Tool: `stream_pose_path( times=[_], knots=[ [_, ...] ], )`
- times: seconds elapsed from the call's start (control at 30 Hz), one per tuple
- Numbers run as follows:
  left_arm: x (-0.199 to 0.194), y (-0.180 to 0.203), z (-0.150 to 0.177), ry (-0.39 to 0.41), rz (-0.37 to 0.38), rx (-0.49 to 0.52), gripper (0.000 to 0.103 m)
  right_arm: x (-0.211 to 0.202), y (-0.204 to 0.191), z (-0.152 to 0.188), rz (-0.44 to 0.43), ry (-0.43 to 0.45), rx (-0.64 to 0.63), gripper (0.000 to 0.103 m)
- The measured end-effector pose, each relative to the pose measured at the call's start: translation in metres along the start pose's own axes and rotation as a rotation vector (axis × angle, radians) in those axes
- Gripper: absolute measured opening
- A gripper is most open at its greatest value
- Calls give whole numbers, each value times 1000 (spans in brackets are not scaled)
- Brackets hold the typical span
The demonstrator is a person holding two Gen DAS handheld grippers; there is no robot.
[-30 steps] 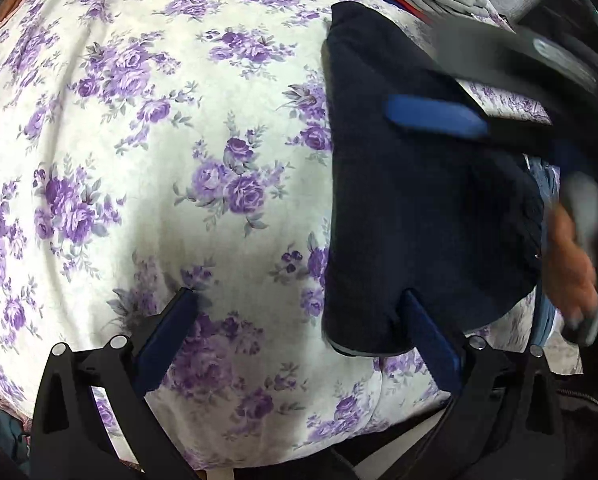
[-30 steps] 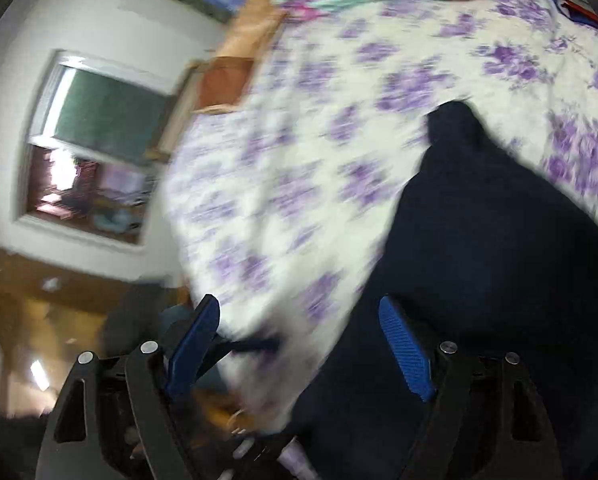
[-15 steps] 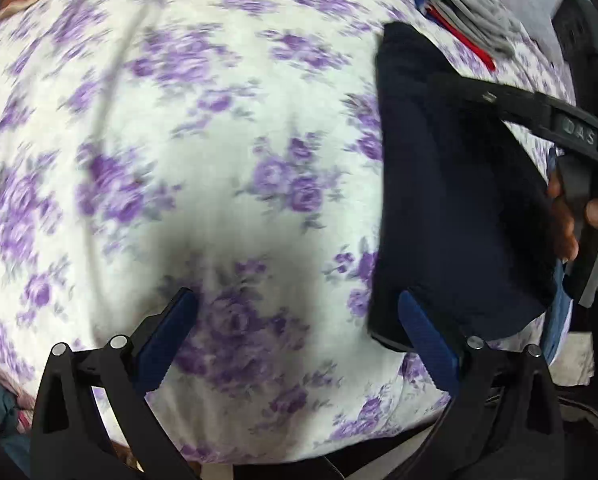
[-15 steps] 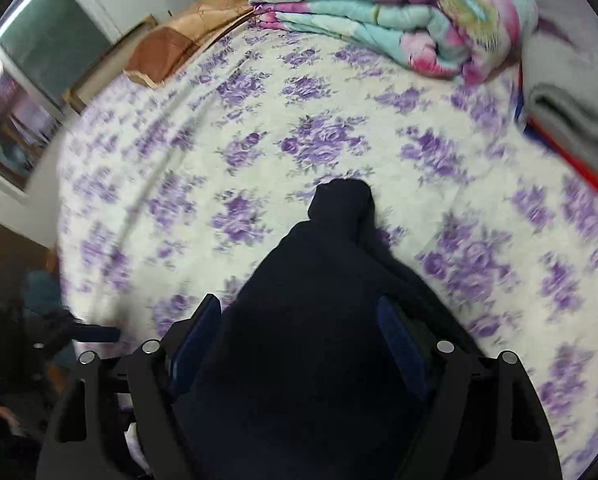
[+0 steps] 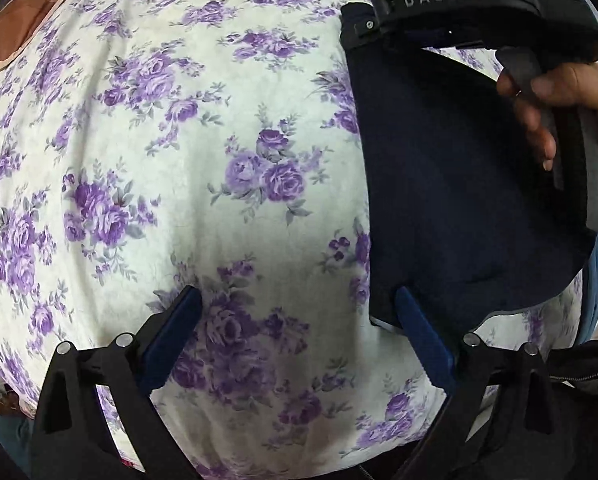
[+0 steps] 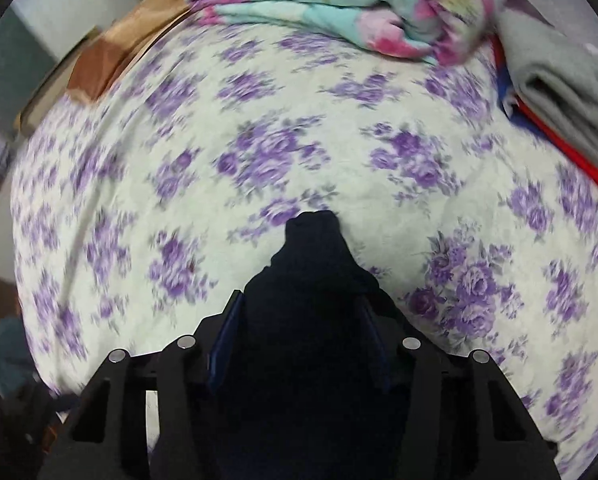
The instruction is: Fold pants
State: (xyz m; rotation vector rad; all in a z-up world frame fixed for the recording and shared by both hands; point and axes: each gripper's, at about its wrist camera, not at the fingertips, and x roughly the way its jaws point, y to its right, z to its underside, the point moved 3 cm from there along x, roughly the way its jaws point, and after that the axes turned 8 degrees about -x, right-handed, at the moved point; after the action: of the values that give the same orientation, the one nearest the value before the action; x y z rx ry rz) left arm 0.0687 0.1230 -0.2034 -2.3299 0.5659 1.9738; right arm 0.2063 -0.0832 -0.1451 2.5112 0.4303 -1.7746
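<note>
The dark pants [image 5: 451, 184] lie on the bed [image 5: 219, 160], on its flowered sheet, along the right side near the edge, already doubled into a long narrow strip that runs from near to far. That layout suits a fold end over end.

The right tool [image 6: 299, 344] sits over the near part of the strip with the cloth between its jaws, which are closing; they look close to the fabric on both sides, but whether they press on it yet I cannot tell. Gathering the cloth there would give a hold for lifting that end. A hand [image 5: 559, 96] grips its handle.

The left tool [image 5: 299, 332] hangs wide open though narrowing slightly, its right finger [image 5: 419, 332] at the near left corner of the pants, its left finger [image 5: 171, 336] over bare sheet. It grips nothing, probably set to take that corner.

Folded blankets [image 6: 339, 4] rest at the far end, clear of the work.
</note>
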Motion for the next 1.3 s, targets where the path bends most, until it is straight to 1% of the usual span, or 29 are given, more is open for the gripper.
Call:
stream_pose_path(
  times=[0.03, 0.1, 0.13, 0.2, 0.23, 0.27, 0.3, 0.33, 0.37, 0.4, 0.47, 0.5, 0.57, 0.63, 0.7, 0.77, 0.8, 0.83, 0.87, 0.9, 0.93, 0.97, 1.03, 1.1, 1.13, 1.2, 1.23, 1.27, 1.3],
  knots=[
    [-3, -5, 4, 1, -3, 2, 94, 1, 4, 1, -12, 14, 36, 55],
    [-5, -6, 9, -4, -7, 6, 94, 0, 5, 4, -24, 31, 57, 55],
    [-9, -7, 15, -6, -7, 11, 94, -3, 8, 6, -47, 34, 80, 56],
    [-12, -5, 20, -35, -6, 29, 94, -12, 17, 14, -155, 24, 158, 64],
    [-14, -2, 20, -55, -2, 42, 94, -20, 22, 18, -190, 24, 180, 70],
    [-18, -4, 20, -68, 5, 60, 94, -33, 27, 25, -206, 31, 192, 74],
    [-26, -6, 19, -67, 19, 82, 94, -55, 36, 38, -203, 60, 193, 77],
    [-35, -11, 20, -51, 26, 87, 94, -73, 42, 47, -193, 91, 188, 84],
    [-42, -14, 16, -33, 33, 82, 94, -98, 51, 63, -180, 143, 183, 92],
    [-49, -17, 11, -14, 56, 66, 94, -122, 62, 81, -158, 198, 184, 95],
    [-55, -16, -1, -1, 97, 40, 94, -152, 82, 112, -93, 261, 210, 99],
    [-55, -12, -9, 7, 121, 35, 94, -168, 99, 138, -45, 287, 253, 99],
    [-51, 0, -23, 11, 115, 58, 94, -177, 126, 175, -10, 288, 360, 99],
    [-44, 22, -35, 11, 102, 100, 94, -173, 146, 211, -42, 269, 484, 99],
    [-37, 40, -50, 6, 113, 118, 94, -161, 154, 240, -69, 251, 578, 99],
    [-24, 52, -62, -10, 108, 124, 94, -145, 147, 248, -87, 246, 613, 99],
    [-14, 56, -67, -24, 102, 130, 94, -138, 143, 251, -116, 244, 623, 99],
    [-5, 57, -66, -37, 95, 135, 94, -126, 137, 253, -158, 228, 622, 99],
    [6, 59, -68, -61, 77, 135, 94, -115, 132, 254, -164, 198, 623, 99],
    [12, 61, -69, -72, 69, 130, 99, -104, 125, 254, -164, 167, 631, 100],
    [17, 62, -70, -66, 73, 120, 99, -91, 114, 252, -203, 157, 626, 100],
    [17, 62, -70, -55, 74, 116, 99, -86, 107, 248, -217, 158, 604, 100],
    [17, 60, -69, -51, 78, 115, 99, -78, 90, 237, -192, 145, 512, 100],
    [18, 62, -70, -56, 87, 117, 99, -72, 85, 229, -171, 135, 478, 100],
    [18, 62, -71, -64, 90, 117, 99, -73, 89, 227, -177, 141, 498, 98],
    [15, 63, -72, -84, 96, 115, 98, -76, 102, 224, -233, 176, 592, 87],
    [14, 65, -72, -85, 105, 119, 98, -76, 107, 222, -255, 183, 620, 80],
    [13, 67, -71, -82, 114, 132, 98, -75, 112, 221, -273, 175, 645, 78],
    [11, 67, -69, -80, 114, 146, 98, -70, 113, 219, -276, 151, 647, 77]
  ],
)
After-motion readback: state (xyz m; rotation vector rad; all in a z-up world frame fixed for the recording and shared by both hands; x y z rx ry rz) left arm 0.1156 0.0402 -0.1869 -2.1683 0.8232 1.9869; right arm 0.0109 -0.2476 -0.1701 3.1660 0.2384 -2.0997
